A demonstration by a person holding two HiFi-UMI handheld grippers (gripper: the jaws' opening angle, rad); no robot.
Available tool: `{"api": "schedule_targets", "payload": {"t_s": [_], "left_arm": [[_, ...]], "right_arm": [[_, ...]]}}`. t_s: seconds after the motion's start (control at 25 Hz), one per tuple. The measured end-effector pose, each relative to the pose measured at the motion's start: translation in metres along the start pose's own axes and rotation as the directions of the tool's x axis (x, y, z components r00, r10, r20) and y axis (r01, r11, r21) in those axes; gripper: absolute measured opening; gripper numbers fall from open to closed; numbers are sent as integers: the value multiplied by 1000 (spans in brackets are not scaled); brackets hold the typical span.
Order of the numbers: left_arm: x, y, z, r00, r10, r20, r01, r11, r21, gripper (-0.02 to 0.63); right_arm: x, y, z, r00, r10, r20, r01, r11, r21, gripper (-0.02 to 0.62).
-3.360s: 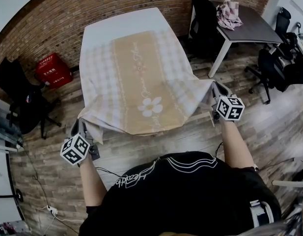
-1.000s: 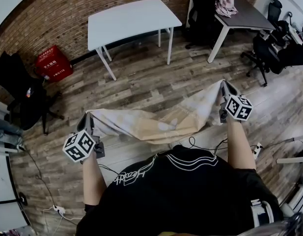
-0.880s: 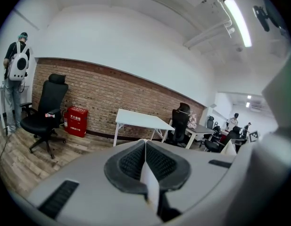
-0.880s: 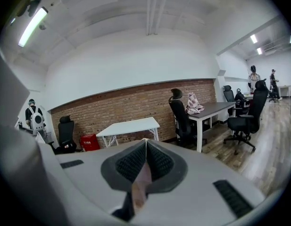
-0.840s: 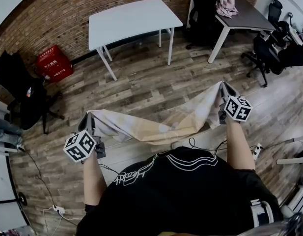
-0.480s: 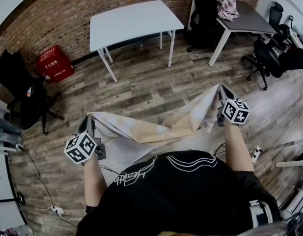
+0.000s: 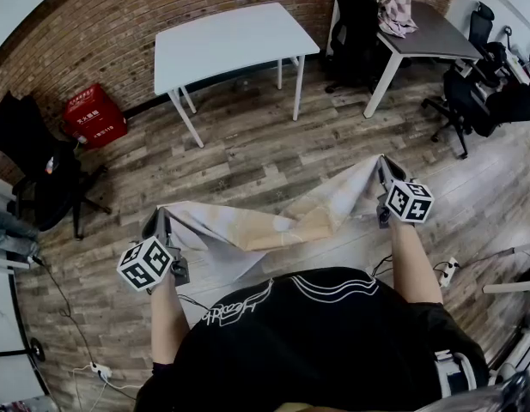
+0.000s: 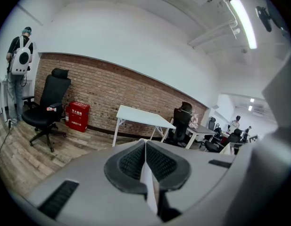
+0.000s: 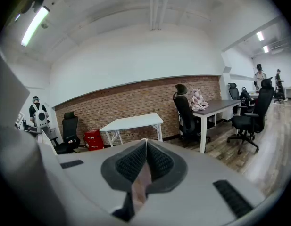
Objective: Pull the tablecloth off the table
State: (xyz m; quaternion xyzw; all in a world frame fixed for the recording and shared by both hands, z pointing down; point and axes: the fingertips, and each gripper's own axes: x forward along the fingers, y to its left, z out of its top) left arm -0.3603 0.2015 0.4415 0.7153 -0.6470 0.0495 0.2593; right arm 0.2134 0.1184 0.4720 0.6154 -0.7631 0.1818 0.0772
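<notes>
Head view: steeply down. 2 gripper views: low, nearly level, along own jaws. All 3 share white table [image 7: 234, 37], brick wall [image 7: 110, 41]

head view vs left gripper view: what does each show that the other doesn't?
Head view only: the whole tablecloth sagging between the left gripper and the right gripper, each holding one end.

Left gripper view only: that gripper's jaws seen close up, shut on a thin edge of the cloth; a person with a white backpack by the wall; the ceiling light strip.

Both: the white table with no cloth on it, the red box and the brick wall.
</notes>
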Motion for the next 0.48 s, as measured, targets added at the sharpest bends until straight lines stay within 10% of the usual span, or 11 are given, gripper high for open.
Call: {"api": "schedule_targets", "payload": {"t_s": [0.48], "left_arm": [[11,-3,-10,1000,-4,-25,4,1000,9,5]], "right_arm": [[12,8,-5,1000,19,-10,-19,1000,-6,-3]]}}
